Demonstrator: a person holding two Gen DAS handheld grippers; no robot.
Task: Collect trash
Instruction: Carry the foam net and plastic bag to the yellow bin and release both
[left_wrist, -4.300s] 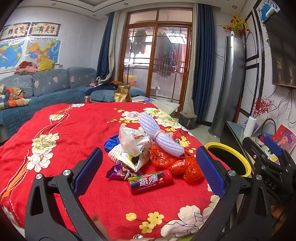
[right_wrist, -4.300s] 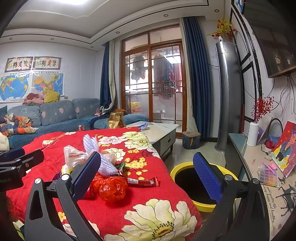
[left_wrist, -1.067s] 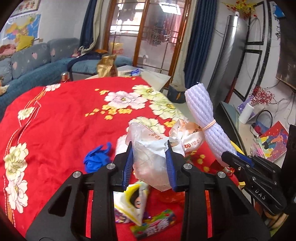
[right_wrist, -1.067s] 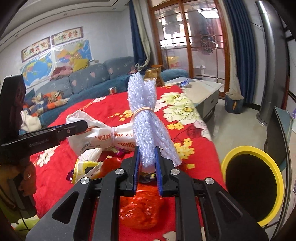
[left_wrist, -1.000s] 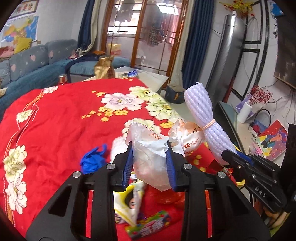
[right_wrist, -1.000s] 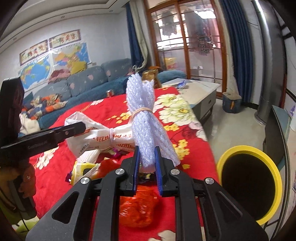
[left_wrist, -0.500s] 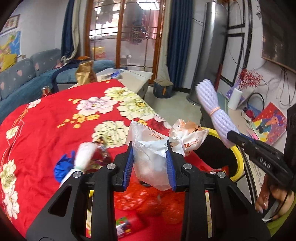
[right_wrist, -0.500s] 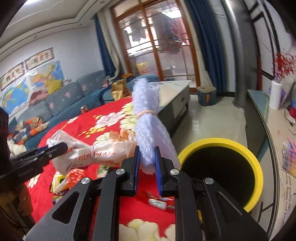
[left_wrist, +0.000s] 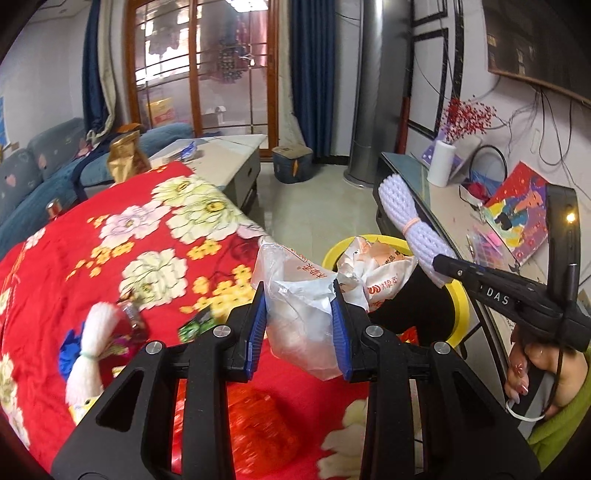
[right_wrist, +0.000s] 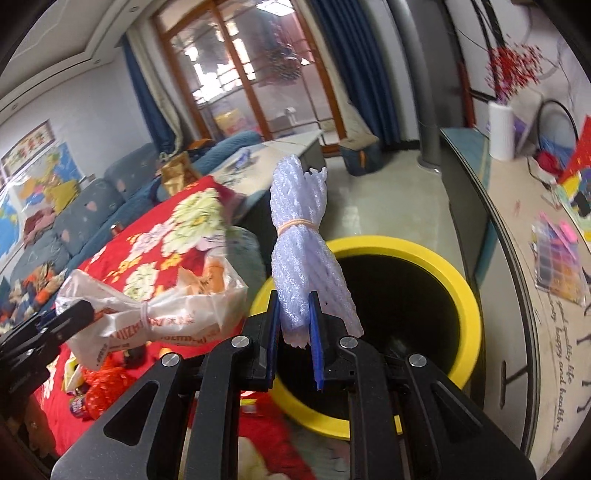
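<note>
The left gripper (left_wrist: 298, 325) tilts downward over the near edge of the red floral tablecloth (left_wrist: 122, 236), its blue pads clamped on a crumpled white plastic bag (left_wrist: 303, 314) with orange printing. The bag bulges out between and ahead of the pads, and its knotted far end reaches over the rim of the yellow-rimmed trash bin (left_wrist: 460, 306) that stands on the floor just beside the table.

The right gripper (right_wrist: 293, 328) also points downward, slightly rolled, and its narrow-set pads pinch the lower end of a bundle of white foam netting (right_wrist: 301, 236) tied with a rubber band. The bundle stands up and forward from the jaws, held above the near rim of the bin (right_wrist: 461, 291), whose dark opening lies right behind it. In the left wrist view a hand (left_wrist: 535, 373) with a green sleeve grips the handle of the right gripper at the right edge.

On the tablecloth lie other pieces of trash: a second white foam net (left_wrist: 90, 354), a blue scrap (left_wrist: 68, 347), a green wrapper (left_wrist: 195, 325) and a red mesh bag (left_wrist: 258, 432), all blurred.
</note>
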